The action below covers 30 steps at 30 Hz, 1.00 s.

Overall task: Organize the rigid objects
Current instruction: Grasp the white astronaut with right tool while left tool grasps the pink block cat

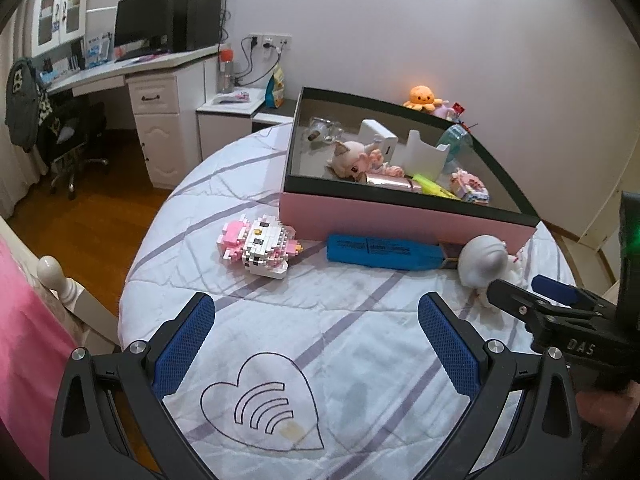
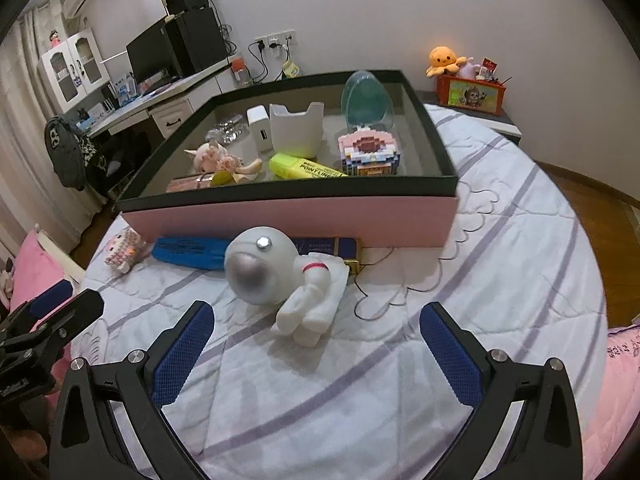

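- I'm seeing a black monitor (image 1: 140, 24) sitting on the white desk (image 1: 132, 68).
- An orange octopus plush (image 2: 444, 60) is resting on a red box (image 2: 472, 94).
- A dark jacket (image 1: 22, 100) is hanging over the office chair (image 1: 76, 136).

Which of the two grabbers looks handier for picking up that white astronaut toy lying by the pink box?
Probably the right gripper: open, with the astronaut lying straight ahead between its fingers. The left gripper, also open, sees it off to one side.

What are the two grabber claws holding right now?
Nothing. The left gripper and the right gripper are both open and empty above the quilt; the white astronaut toy lies loose ahead of the right one.
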Motion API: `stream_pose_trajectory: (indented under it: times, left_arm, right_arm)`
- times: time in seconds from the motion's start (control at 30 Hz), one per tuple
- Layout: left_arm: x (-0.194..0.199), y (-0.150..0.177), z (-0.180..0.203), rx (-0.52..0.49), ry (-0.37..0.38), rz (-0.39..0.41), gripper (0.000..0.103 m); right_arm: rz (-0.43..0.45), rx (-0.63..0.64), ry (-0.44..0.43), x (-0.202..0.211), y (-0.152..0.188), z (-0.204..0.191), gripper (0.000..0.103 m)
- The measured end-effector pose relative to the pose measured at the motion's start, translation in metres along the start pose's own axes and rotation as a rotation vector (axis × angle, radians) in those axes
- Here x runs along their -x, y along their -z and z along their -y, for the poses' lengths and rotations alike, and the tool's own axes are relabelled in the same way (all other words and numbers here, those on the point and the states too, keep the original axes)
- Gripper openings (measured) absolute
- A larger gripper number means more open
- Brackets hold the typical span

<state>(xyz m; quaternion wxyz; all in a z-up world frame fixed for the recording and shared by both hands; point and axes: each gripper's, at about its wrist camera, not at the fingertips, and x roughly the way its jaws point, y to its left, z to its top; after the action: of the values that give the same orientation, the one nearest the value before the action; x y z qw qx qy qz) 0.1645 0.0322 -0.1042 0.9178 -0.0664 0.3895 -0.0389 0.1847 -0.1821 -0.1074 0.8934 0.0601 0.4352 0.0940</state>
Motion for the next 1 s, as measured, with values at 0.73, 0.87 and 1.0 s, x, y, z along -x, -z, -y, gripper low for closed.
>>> stream_pose_trajectory:
  times: [0.73, 0.87, 1.0]
  left_arm:
    - [-0.037, -0.02, -0.024, 0.021, -0.089, -0.005, 0.103]
    - [-0.05, -0.028, -0.029, -0.004, -0.146, -0.012, 0.103]
    - [-0.065, -0.03, -0.031, -0.039, -0.191, -0.047, 0.103]
  right_arm:
    - [-0.021, 0.006, -0.063, -0.013, 0.003, 0.015, 0.055]
    - [-0.021, 0.008, -0.061, -0.014, 0.001, 0.015, 0.055]
    - [-0.024, 0.009, -0.061, -0.015, -0.002, 0.015, 0.055]
